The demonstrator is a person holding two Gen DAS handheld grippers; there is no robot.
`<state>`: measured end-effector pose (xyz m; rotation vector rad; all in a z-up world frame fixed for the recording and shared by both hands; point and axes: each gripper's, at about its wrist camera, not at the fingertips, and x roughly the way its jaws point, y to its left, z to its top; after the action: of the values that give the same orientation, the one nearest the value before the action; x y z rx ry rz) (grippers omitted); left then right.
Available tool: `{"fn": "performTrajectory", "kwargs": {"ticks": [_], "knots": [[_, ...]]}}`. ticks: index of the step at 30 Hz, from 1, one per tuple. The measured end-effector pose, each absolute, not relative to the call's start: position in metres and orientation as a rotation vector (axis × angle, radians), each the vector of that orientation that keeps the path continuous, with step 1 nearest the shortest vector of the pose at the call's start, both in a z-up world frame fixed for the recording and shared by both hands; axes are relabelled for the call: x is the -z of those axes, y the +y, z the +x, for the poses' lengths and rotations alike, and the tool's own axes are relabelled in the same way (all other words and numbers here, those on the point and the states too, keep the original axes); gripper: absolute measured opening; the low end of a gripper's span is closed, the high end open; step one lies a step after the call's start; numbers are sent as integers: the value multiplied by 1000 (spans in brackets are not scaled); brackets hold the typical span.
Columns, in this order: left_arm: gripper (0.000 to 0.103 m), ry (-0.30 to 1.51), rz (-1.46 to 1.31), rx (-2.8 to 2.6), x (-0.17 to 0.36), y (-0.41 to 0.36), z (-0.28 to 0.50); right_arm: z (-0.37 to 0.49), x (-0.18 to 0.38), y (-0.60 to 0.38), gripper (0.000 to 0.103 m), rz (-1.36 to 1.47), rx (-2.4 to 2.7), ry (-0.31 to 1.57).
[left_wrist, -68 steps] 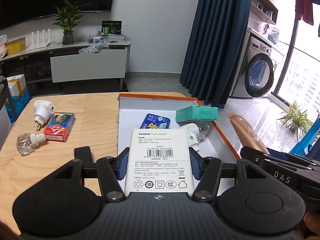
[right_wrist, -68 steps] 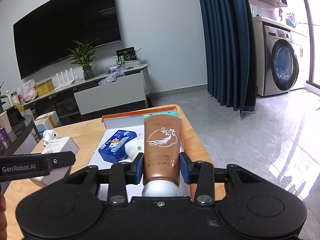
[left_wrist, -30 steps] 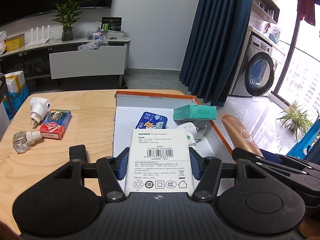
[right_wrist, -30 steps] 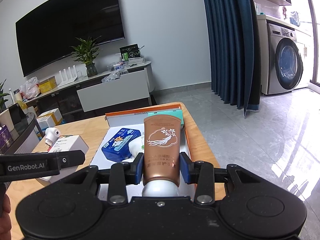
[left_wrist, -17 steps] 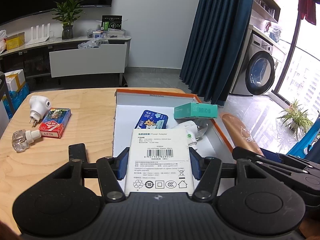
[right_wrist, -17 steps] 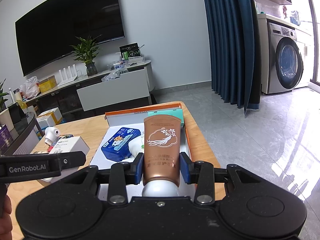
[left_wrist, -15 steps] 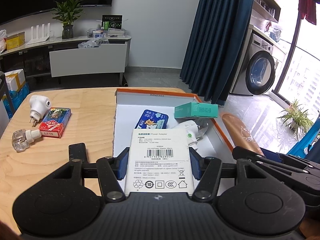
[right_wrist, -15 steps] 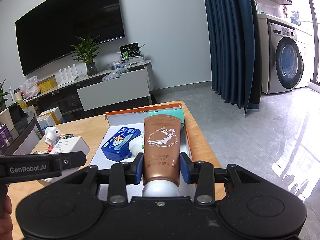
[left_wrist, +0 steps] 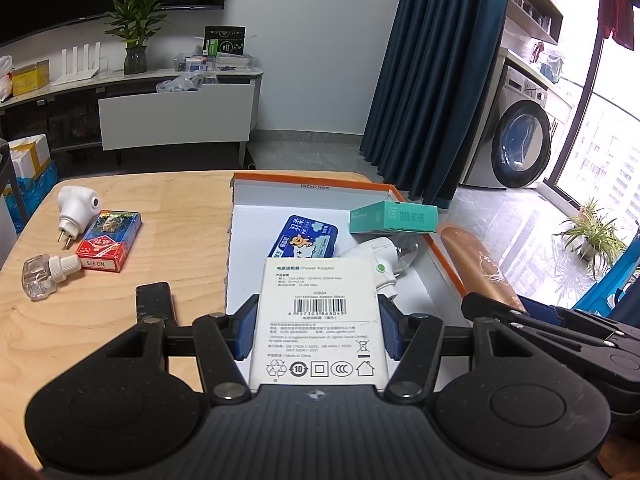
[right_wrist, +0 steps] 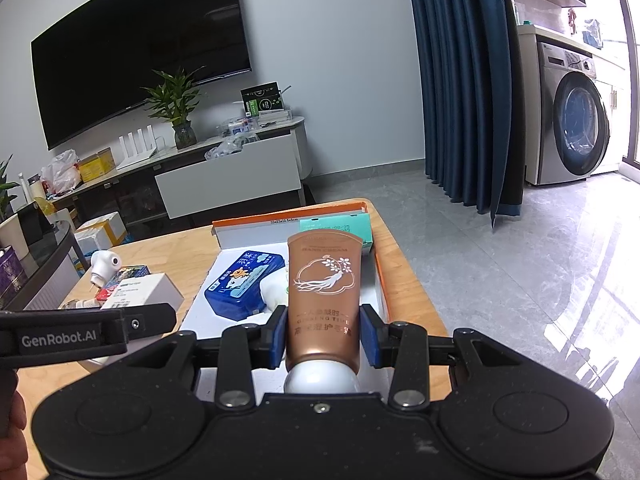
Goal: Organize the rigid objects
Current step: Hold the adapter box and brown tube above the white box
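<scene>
Left gripper (left_wrist: 318, 330) pinches white power adapter box (left_wrist: 320, 320) by its sides, blue pads tight on it; label face up with barcode, recycling marks, small print. Box held over near edge of orange-rimmed tray (left_wrist: 312, 186), white inside. Right gripper (right_wrist: 323, 334) clamped on copper-brown hand cream tube (right_wrist: 325, 296), white cap toward camera, white root-and-flower drawing, crimped end pointing away, held over tray's right side. In tray: blue tissue pack (left_wrist: 307, 237) with cartoon bear, white plug-in device (left_wrist: 378, 258) with green dot, teal carton (left_wrist: 394, 217) resting on right rim. Light wood table (left_wrist: 176, 216); left of tray lie white plug (left_wrist: 74, 207), red-blue card deck (left_wrist: 109, 235), clear bottle with white neck (left_wrist: 48, 276). Room: big black TV (right_wrist: 136, 52), potted plant (right_wrist: 176, 106), low white media console (right_wrist: 228, 178), navy curtains (right_wrist: 460, 80), washing machine (right_wrist: 572, 128), glossy grey tile floor
</scene>
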<state>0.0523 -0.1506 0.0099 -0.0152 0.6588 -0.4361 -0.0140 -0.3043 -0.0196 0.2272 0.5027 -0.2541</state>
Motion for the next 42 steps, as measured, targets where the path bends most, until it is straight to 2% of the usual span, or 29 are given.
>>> {"fn": "performTrajectory", "kwargs": {"ticks": [42], "knots": [[60,686,-12,448,-3,-155,55,-6,27,-306,47,233,258,539]]}}
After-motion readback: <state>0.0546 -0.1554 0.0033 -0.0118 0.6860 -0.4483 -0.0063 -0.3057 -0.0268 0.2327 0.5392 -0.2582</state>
